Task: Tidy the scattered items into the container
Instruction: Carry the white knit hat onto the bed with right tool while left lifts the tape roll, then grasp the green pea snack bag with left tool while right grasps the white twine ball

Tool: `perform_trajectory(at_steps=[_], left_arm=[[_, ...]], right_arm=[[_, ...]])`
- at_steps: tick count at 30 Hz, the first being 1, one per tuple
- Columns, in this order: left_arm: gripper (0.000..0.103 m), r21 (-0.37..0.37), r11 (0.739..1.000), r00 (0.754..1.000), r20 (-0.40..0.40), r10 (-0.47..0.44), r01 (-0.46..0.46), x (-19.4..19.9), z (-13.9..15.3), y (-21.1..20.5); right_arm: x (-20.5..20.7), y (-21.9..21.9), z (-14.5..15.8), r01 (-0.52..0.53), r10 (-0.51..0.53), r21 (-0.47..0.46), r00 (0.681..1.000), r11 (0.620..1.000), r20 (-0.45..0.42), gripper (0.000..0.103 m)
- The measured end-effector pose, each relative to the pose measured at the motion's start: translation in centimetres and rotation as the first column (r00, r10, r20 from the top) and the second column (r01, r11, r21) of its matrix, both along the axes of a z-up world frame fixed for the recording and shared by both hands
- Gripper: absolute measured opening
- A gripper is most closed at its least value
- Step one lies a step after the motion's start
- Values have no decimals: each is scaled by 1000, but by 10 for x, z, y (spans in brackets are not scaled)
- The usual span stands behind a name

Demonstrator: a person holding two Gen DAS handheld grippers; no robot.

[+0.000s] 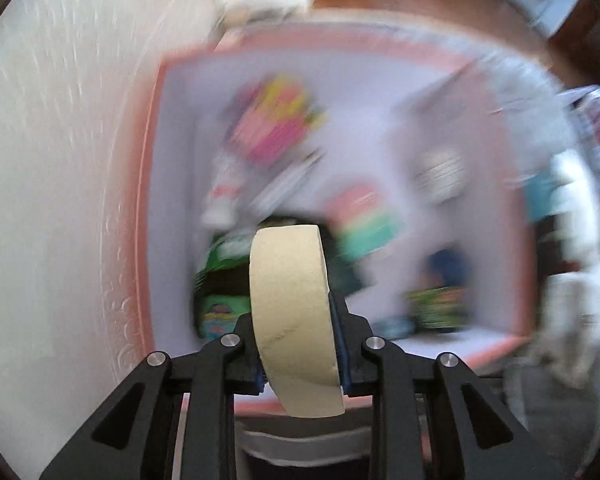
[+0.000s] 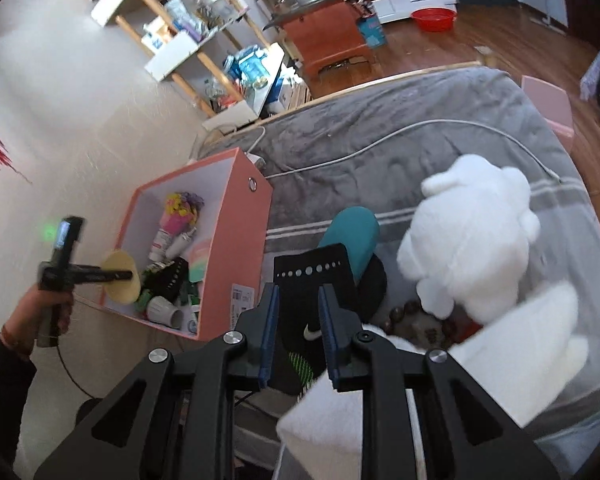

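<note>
A cream roll of masking tape stands on edge between the pads of my left gripper, which is shut on it above the open pink box. Seen from the right wrist, the tape and left gripper hover over the near left corner of the box. Several small items lie inside: coloured pads, a tube, a cup, green packets. My right gripper is open over a black sock on the grey bed, not touching it.
On the bed lie a teal item, a big white plush toy, a brown bead bracelet, a white cable and white cloth. A white wall runs left of the box; cluttered shelves stand behind.
</note>
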State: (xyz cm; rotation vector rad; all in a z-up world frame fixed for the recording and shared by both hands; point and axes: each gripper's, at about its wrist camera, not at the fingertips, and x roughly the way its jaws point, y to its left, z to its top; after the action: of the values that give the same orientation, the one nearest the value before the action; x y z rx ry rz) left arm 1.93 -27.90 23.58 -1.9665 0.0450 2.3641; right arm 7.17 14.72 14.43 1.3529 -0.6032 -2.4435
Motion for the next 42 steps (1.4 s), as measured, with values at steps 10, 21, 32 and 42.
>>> perform_trajectory(at_steps=[10, 21, 32, 42], left_arm=[[81, -6, 965, 946, -195, -258, 262, 12, 116, 192], [84, -165, 972, 973, -129, -192, 170, 8, 65, 114], [83, -404, 904, 985, 146, -88, 141, -22, -104, -20], [103, -558, 764, 945, 229, -234, 324, -57, -179, -7]], right_arm=[[64, 20, 47, 24, -25, -14, 998, 1000, -55, 19], [50, -40, 59, -131, 133, 28, 988, 991, -72, 26], [-98, -243, 22, -475, 479, 222, 877, 851, 40, 84], [-207, -347, -126, -526, 432, 158, 807, 835, 403, 77]])
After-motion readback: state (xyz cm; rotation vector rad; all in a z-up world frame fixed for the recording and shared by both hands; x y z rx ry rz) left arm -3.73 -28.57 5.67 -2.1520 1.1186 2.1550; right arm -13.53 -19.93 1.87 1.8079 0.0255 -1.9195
